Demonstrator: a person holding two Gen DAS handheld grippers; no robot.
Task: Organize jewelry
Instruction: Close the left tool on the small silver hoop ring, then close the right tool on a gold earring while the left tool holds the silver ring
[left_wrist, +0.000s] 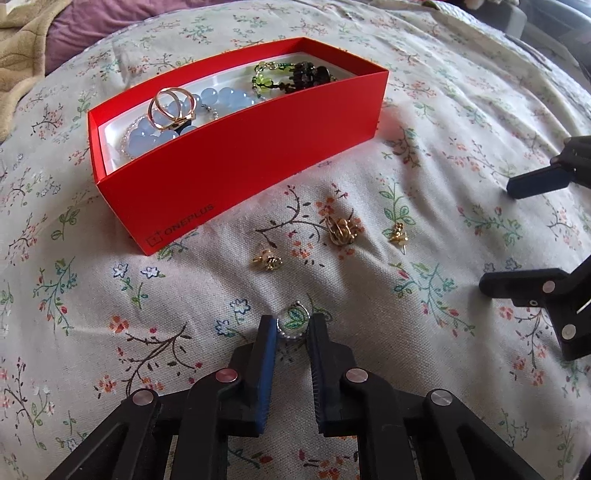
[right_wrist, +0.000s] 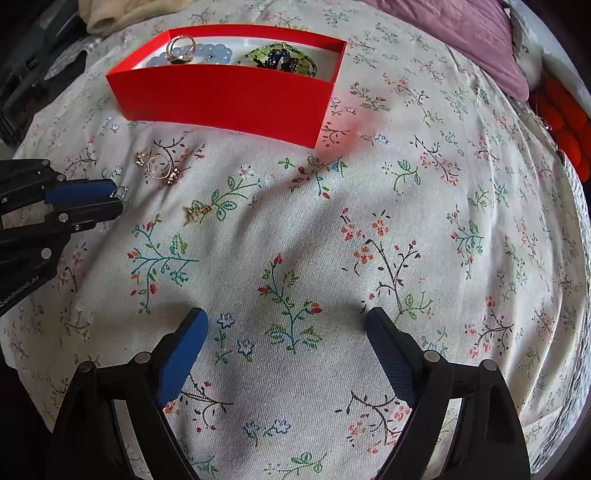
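I see one floral bedspread under everything, and one red box on it holding blue beads, a gold ring and green-black beads. Three gold earrings lie loose before it. My left gripper pinches one silver ring on the cloth; my right gripper stands wide, empty.

Left gripper: angled down at the bedspread, jaws closed narrow, pads pinching a small silver ring
Right gripper: pointing steeply down, jaws spread wide, nothing between them
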